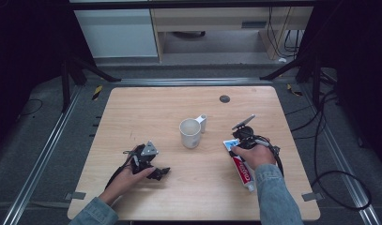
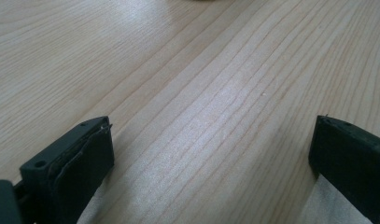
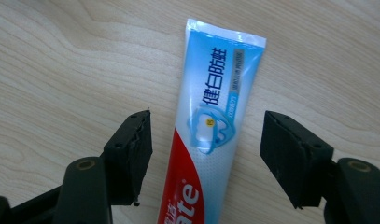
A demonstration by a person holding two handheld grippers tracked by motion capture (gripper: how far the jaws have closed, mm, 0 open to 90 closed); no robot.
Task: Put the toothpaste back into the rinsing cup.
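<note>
Pale wooden tabletop [image 1: 146, 112]: right gripper [image 3: 206, 154], jaws open astride the flat blue-and-red toothpaste tube [image 3: 211, 135] mid-frame, may pinch off-centre; it could slip sideways.

Left gripper [image 2: 211, 154] gapes empty.

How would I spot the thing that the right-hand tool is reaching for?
Start at the pale wooden table and find the white ceramic mug near its middle. To the mug's right, between the open jaws of the right tool, lies a flat toothpaste tube. It alone is red, white and blue with printed lettering.

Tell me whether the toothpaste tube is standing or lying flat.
Lying flat: the toothpaste tube rests lengthwise on the table, between the right gripper's open jaws.
</note>
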